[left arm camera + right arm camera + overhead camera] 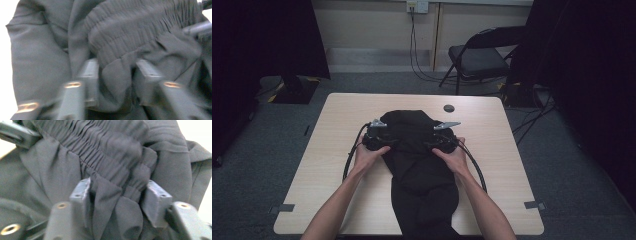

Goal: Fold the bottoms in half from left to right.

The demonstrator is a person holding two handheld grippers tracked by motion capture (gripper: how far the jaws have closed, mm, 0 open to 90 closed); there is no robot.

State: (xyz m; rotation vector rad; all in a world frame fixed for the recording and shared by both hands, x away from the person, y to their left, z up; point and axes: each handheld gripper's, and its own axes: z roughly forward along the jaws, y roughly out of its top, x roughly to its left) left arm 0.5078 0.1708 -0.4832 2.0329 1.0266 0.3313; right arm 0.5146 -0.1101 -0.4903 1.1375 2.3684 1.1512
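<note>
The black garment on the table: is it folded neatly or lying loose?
Loose. The black garment lies bunched along the table, its gathered elastic waistband wrinkled, one end hanging over the near edge.

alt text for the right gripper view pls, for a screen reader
Close-up of the right tongs with a bunched fold of a dark garment between the two jaws, just below its gathered elastic waistband. The jaws stand apart around the cloth, not clamped flat. Part of the left tongs shows top left.

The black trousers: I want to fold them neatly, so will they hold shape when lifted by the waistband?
Probably not. The black trousers lie in soft wrinkles and bunch between the left tool jaws, so they likely droop. The gathered waistband looks stretchy and may give. The thin cloth seems light.
</note>
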